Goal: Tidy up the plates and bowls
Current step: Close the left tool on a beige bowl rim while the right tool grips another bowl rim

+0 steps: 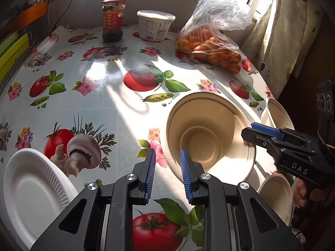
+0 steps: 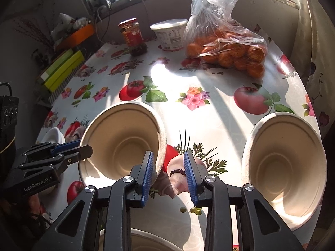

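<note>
Bowl (image 1: pixel 209 138) of pale paper pulp stands on the table (image 1: pixel 104 108), caught from two sides at once. The left gripper (image 1: pixel 167 152) has its fingers closed on the rim nearest to it, one finger inside the bowl and the other outside against the speckled wall. The right gripper (image 2: pixel 168 153) has its fingers closed on the opposite rim in the same way, its left finger inside and its right finger outside. Both grippers point steeply down, and each is seen from the other's camera with its tips on the edge of the bowl. To the right of the right fingers, near but apart, stands a second bowl (image 2: pixel 282 167) of the same kind, and behind these fingers, at the lower edge of the view, the rim of a third bowl (image 2: pixel 146 240) shows. To the left of the left fingers, well apart, lies a white foam plate (image 1: pixel 31 188). Far ahead of both pairs of fingers, at the back of the table, are a jar (image 1: pixel 113 21) with a red lid, a white tub (image 1: pixel 156 25) and a clear plastic bag of oranges (image 1: pixel 209 44).
</note>
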Tool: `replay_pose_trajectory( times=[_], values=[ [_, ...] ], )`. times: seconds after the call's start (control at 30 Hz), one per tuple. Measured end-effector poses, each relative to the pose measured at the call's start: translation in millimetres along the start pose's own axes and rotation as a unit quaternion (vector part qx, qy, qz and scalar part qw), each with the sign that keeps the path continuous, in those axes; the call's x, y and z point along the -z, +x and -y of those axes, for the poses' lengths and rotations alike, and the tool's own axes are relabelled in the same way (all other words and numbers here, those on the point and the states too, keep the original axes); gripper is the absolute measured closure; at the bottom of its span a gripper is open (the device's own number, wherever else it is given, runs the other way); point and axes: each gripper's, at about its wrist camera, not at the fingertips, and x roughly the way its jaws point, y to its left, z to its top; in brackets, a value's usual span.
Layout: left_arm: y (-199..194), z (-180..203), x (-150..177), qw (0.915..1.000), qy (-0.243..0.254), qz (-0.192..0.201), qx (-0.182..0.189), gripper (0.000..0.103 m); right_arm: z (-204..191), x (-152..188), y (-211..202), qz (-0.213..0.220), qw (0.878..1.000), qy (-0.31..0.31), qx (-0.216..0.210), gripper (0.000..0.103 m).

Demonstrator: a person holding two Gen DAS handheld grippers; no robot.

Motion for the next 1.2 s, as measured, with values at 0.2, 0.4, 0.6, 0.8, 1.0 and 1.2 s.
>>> replay_pose_trajectory(
  times=[0.2,0.4,0.6,0.8,1.0,1.2],
  values=[
    [0.0,2.5,0.6,1.0000,0.002,0.000,0.004,0.085,-6.6,0.0,-1.5,0.005,1.000,-0.010,-0.009,0.089],
    [0.4,1.7,0.6,1.0000,0.001,-0.001,0.006,0.085,-8.9,-0.6,-1.6,0.006,1.000,-0.011,-0.010,0.090],
    [-0.1,2.5,-0.2,1.0000,0.000,0.002,0.008,0.086,-7.1,-0.7,-0.7,0.006,1.000,-0.009,-0.009,0.090],
    [-1.4,3.1,-0.5,1.0000,0.000,0.004,0.008,0.086,-5.9,0.1,-0.8,0.006,1.000,-0.008,-0.009,0.090],
    [-4.3,4.7,-0.7,0.9999,0.002,0.008,0.007,0.086,-3.5,0.4,-3.0,0.011,1.000,-0.008,-0.009,0.090],
    [-10.5,6.0,-0.6,0.9998,0.003,0.014,0.011,0.086,-3.6,0.5,-11.5,0.018,1.000,-0.005,-0.010,0.090]
  ],
)
